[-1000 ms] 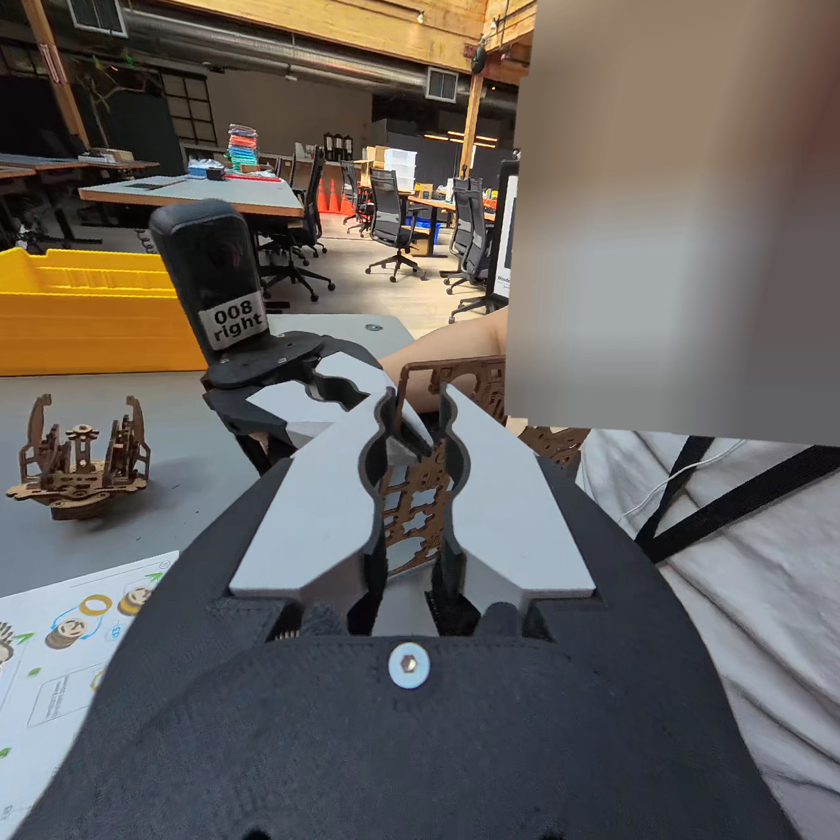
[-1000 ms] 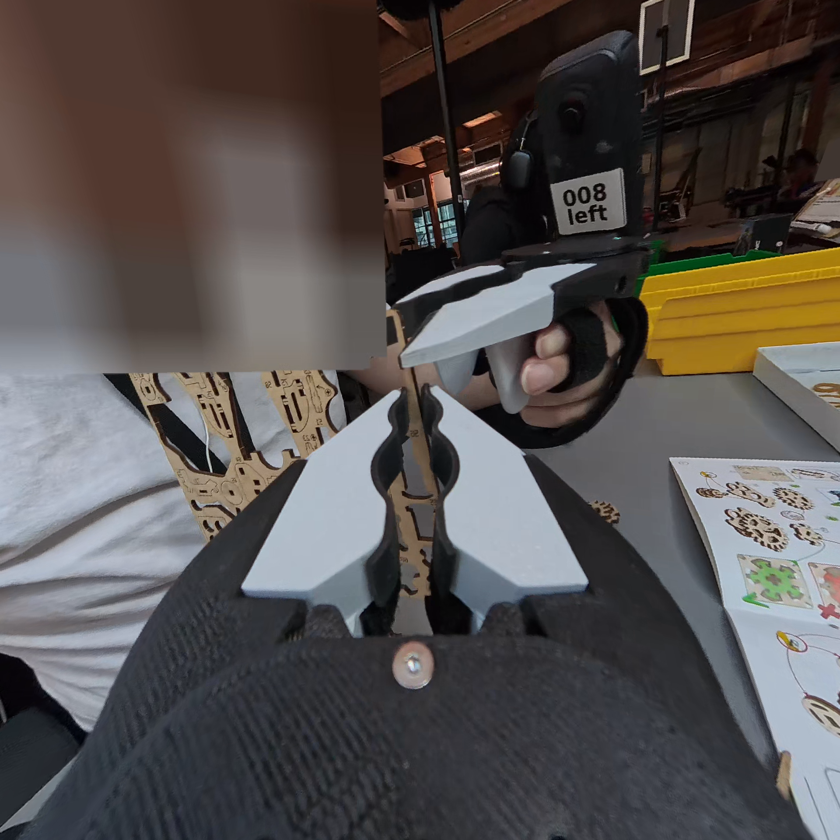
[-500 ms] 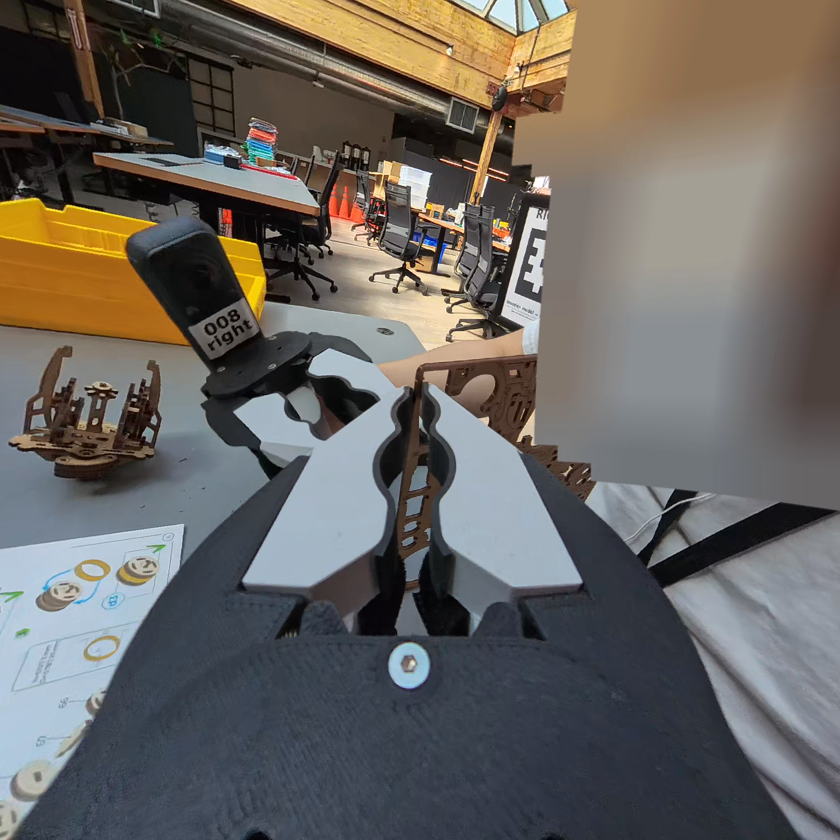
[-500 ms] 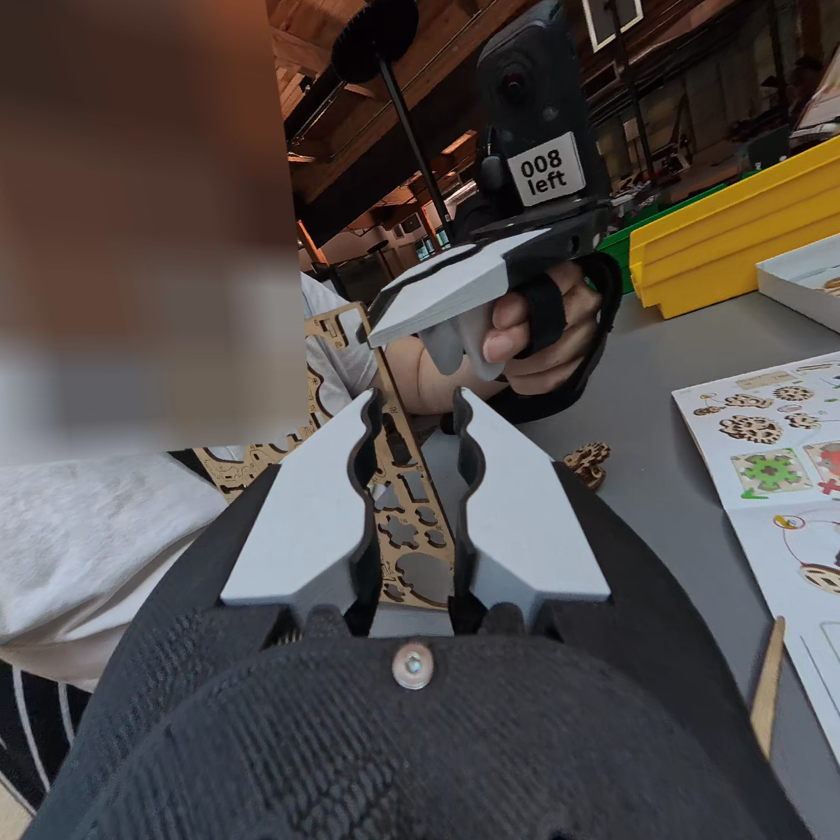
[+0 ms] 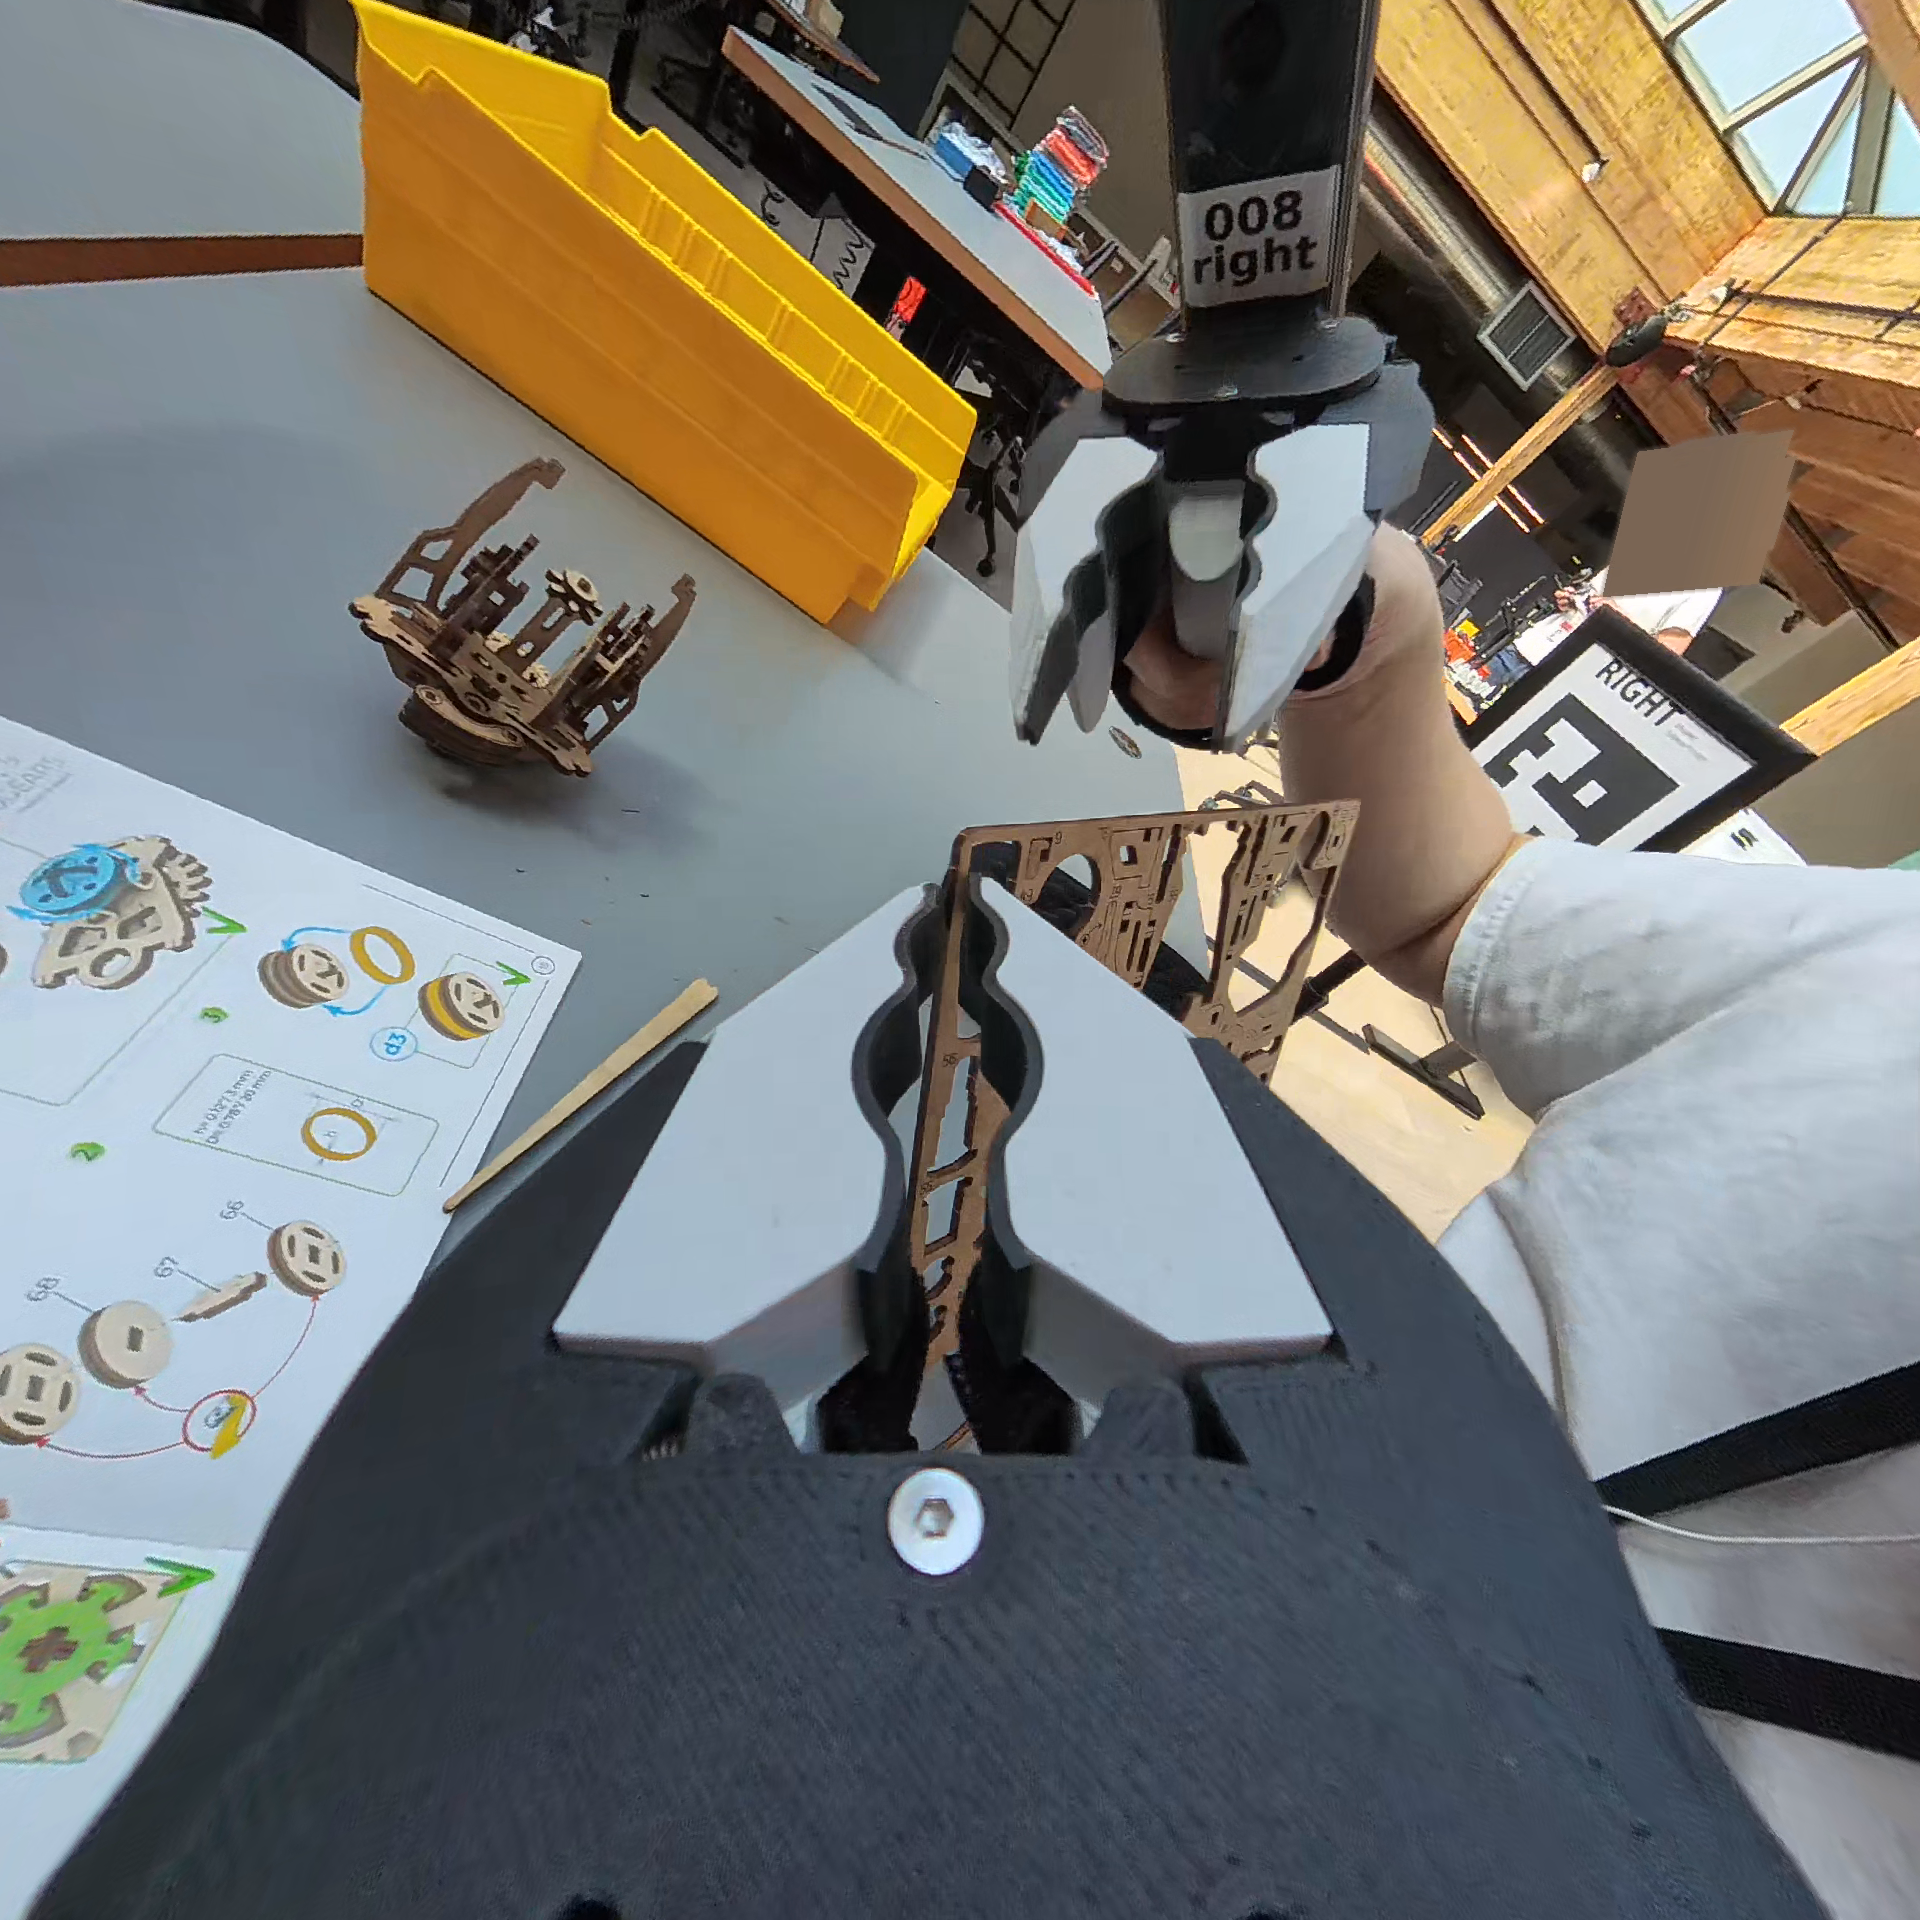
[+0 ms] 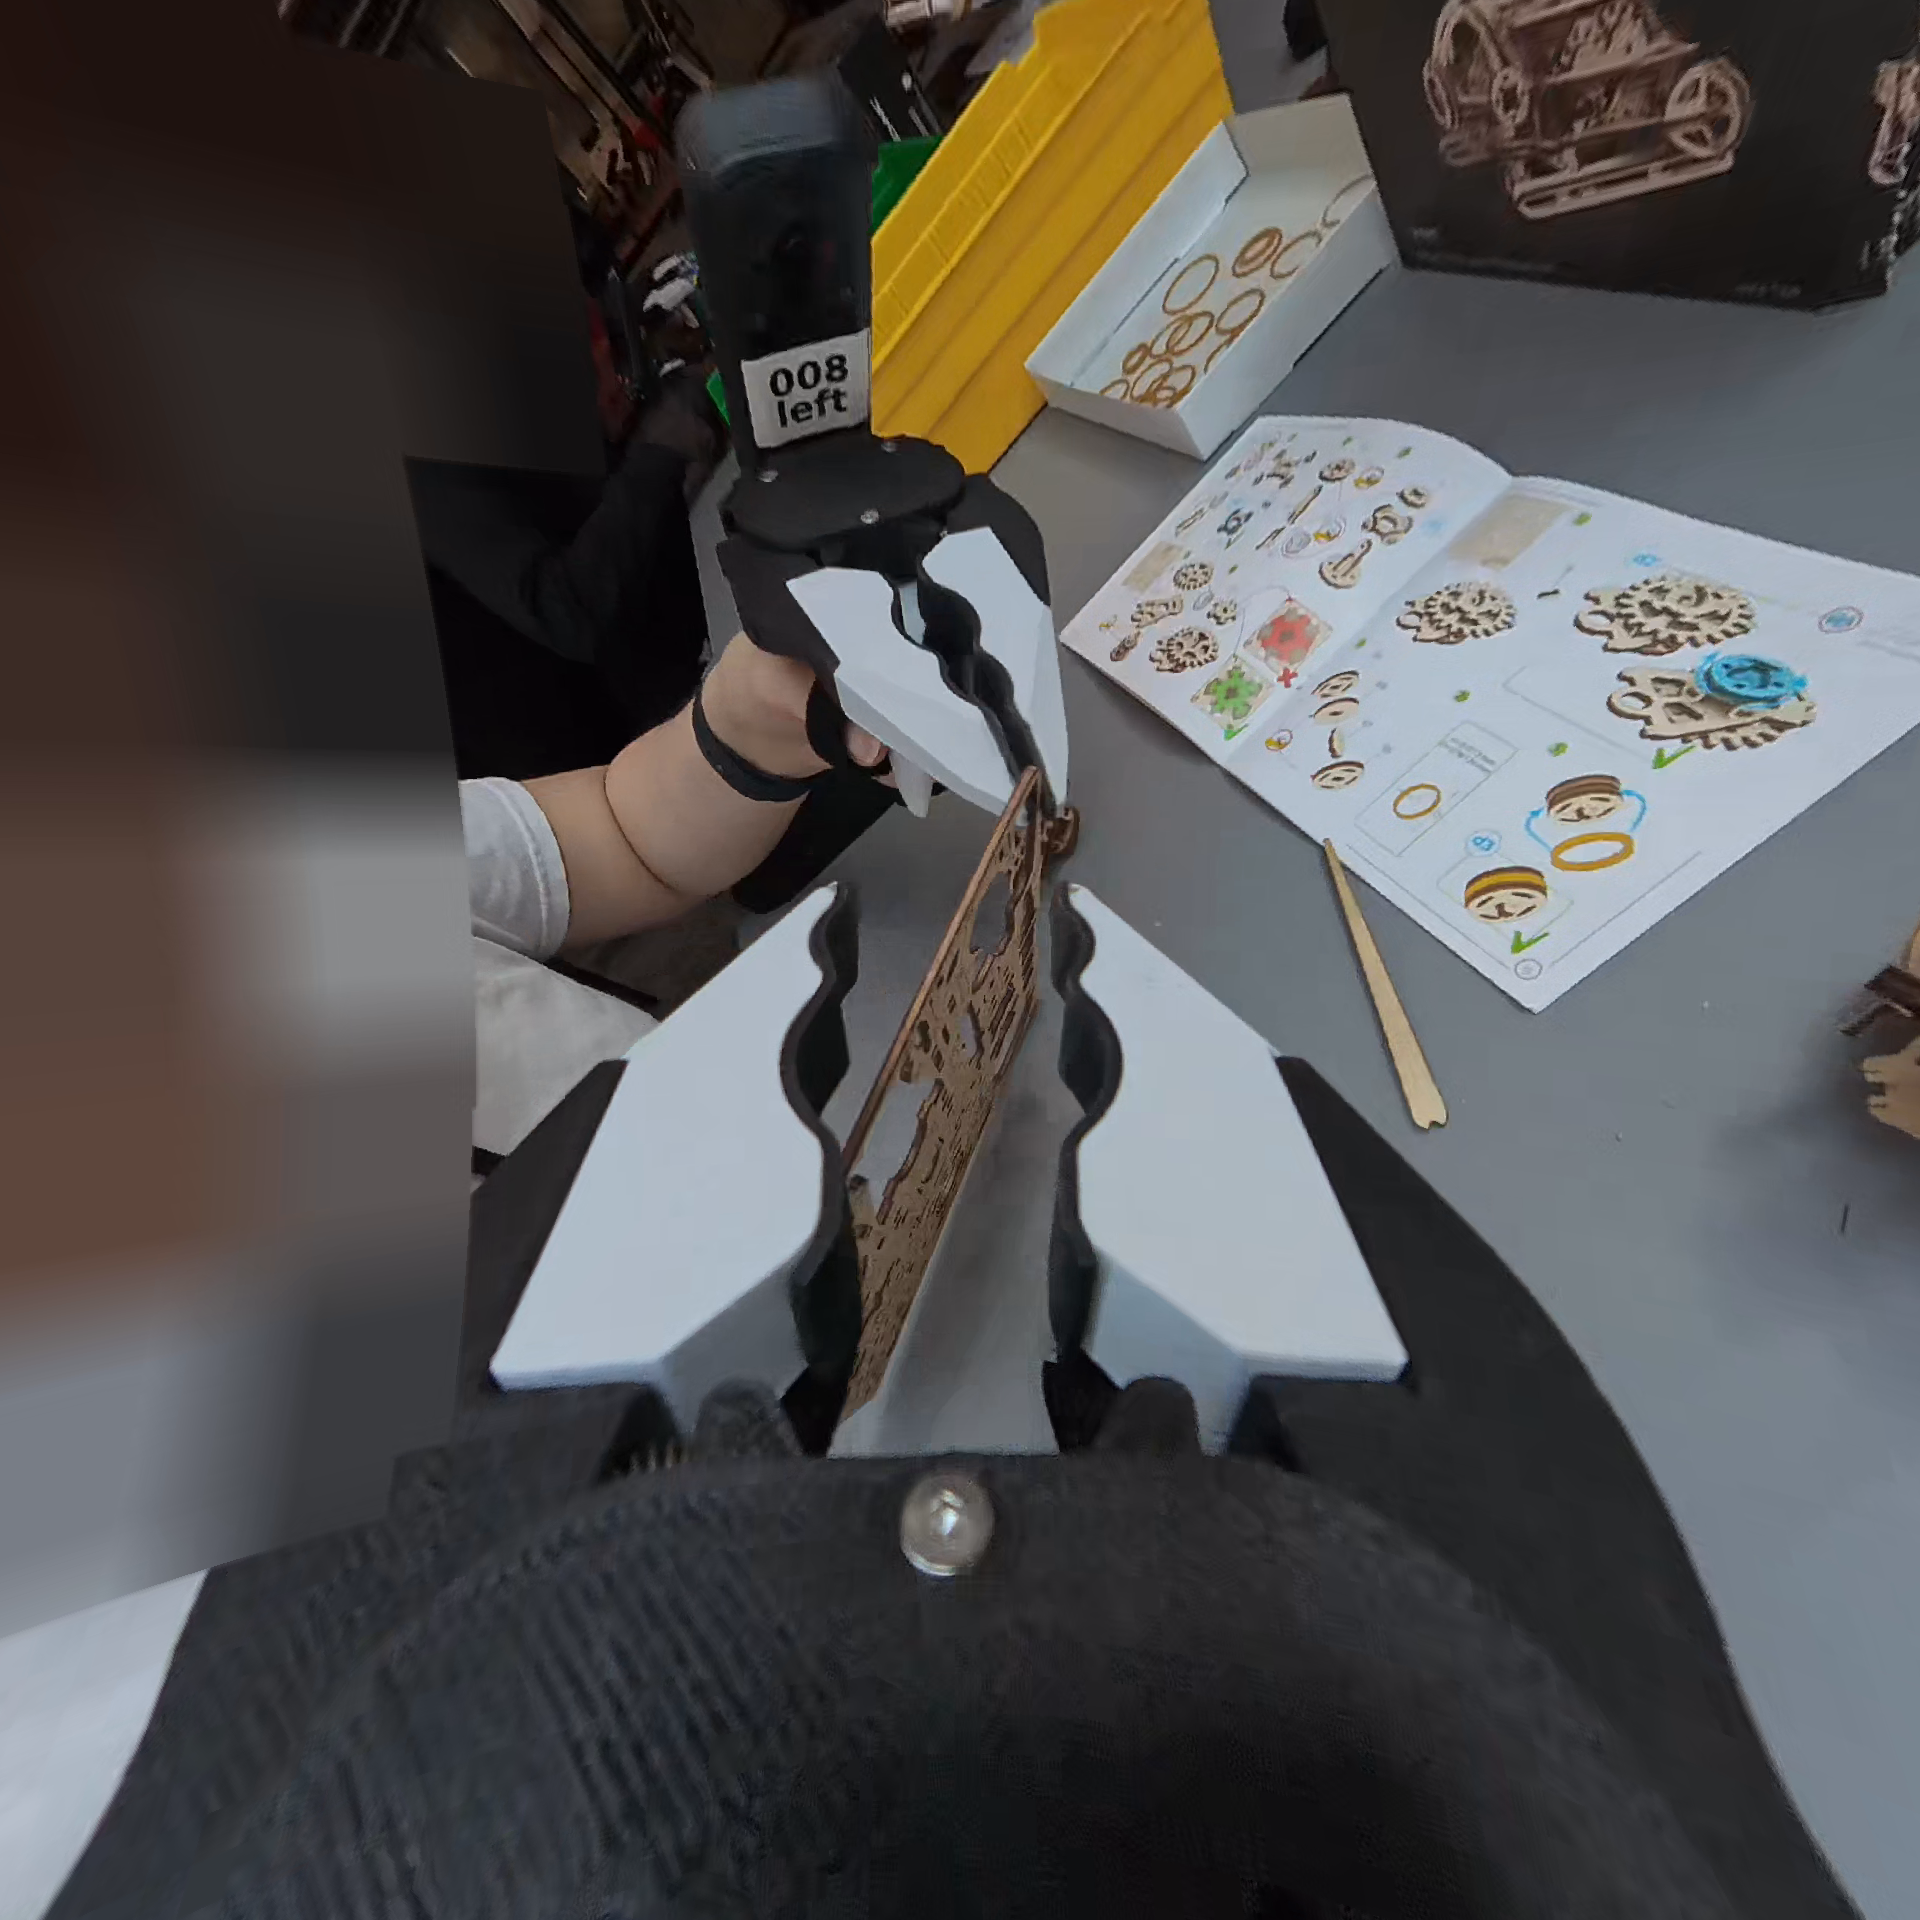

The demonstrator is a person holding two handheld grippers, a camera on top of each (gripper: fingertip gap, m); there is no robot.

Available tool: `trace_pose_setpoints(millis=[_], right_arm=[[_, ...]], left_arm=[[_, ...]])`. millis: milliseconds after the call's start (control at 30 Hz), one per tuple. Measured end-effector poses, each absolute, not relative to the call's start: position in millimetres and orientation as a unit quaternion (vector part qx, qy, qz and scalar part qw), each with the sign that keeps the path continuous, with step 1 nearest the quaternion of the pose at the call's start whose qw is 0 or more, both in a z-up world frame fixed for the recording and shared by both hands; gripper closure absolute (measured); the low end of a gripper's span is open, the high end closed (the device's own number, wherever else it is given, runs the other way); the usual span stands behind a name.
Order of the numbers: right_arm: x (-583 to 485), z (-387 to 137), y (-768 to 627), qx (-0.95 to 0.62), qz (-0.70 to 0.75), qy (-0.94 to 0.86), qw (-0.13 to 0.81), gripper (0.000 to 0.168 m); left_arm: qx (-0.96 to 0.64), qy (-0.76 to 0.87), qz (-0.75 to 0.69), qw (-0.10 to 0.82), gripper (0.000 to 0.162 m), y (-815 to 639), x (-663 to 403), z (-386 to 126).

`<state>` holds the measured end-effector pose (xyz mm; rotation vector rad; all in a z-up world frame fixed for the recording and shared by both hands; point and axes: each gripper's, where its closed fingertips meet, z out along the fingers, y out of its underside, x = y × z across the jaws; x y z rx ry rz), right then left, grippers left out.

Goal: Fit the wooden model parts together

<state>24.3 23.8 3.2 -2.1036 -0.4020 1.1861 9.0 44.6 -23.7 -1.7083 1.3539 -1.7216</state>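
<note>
We see the left gripper, with pale grey fingers and black wavy pads, closed tight on the edge of a thin brown laser-cut wooden parts sheet. The sheet stands on its edge between the two pads and reaches out past the fingertips, above the near edge of the grey table. In the right wrist view the same left gripper pinches the far corner of the wooden sheet, and a hand with a black strap holds its handle.

The right gripper is wide apart. The sheet passes through the gap between its fingers at a slant. Near the base it lies close to the left pad, but we cannot tell if it touches it. The right pad is clearly away from it. In the left wrist view the right gripper hangs above the sheet with its fingers spread and nothing between them.

On the table, behind the left gripper, stands a small dark brown partly built wooden model, well apart from the sheet. Beside it lies an open white instruction booklet with drawings of gears, and a thin light wooden stick lies just beside the booklet's edge. Farther back there is a long yellow plastic bin. In the right wrist view a shallow white tray with light wooden rings sits next to the bin, and a dark box stands behind the booklet.
</note>
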Motion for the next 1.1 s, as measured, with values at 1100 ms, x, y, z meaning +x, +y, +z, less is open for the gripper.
trace_pose_setpoints(millis=[1100], right_arm=[[-24.4,188.7,116.7,-0.781,0.305,-0.413,0.356,0.153]], left_arm=[[-0.619,0.488,-0.606,0.109,0.162,28.6,-2.9,-62.5]])
